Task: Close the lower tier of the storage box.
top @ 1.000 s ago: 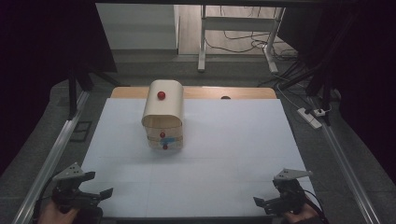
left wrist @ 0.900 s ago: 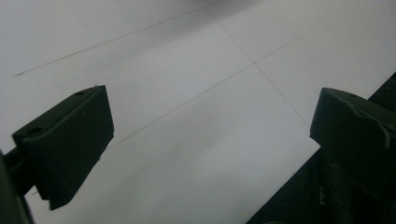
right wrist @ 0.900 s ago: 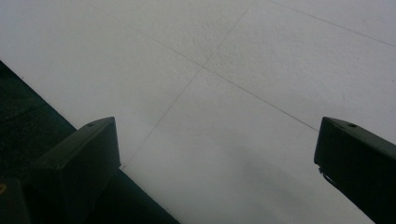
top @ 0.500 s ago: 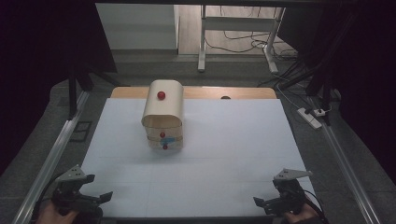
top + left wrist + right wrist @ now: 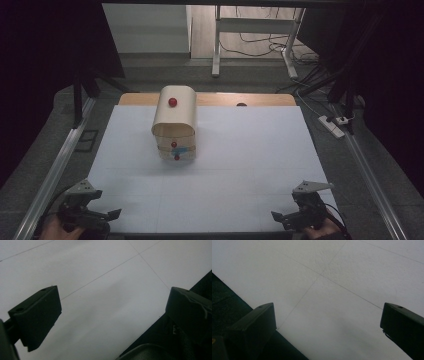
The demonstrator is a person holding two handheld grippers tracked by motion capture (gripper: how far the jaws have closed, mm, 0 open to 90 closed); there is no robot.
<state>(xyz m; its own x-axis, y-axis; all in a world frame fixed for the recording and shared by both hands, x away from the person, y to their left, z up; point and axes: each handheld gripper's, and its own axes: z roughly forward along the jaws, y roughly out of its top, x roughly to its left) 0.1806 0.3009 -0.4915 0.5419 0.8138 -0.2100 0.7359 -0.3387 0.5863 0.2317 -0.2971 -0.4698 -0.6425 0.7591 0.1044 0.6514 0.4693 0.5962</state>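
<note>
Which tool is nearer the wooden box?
Left. The left tool sits at the table's near-left corner, the right tool at the near-right corner, farther from the wooden box.

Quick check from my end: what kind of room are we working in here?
Probably a lab or recording workspace: a white-covered table edged by metal rails, a power strip and loose cables on the floor behind, dark curtains around.

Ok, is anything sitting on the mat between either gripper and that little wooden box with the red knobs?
Nothing visible. The wooden box stands far up the white mat, while the left gripper and right gripper sit open at the near corners. Only bare mat lies between them and the box.
</note>
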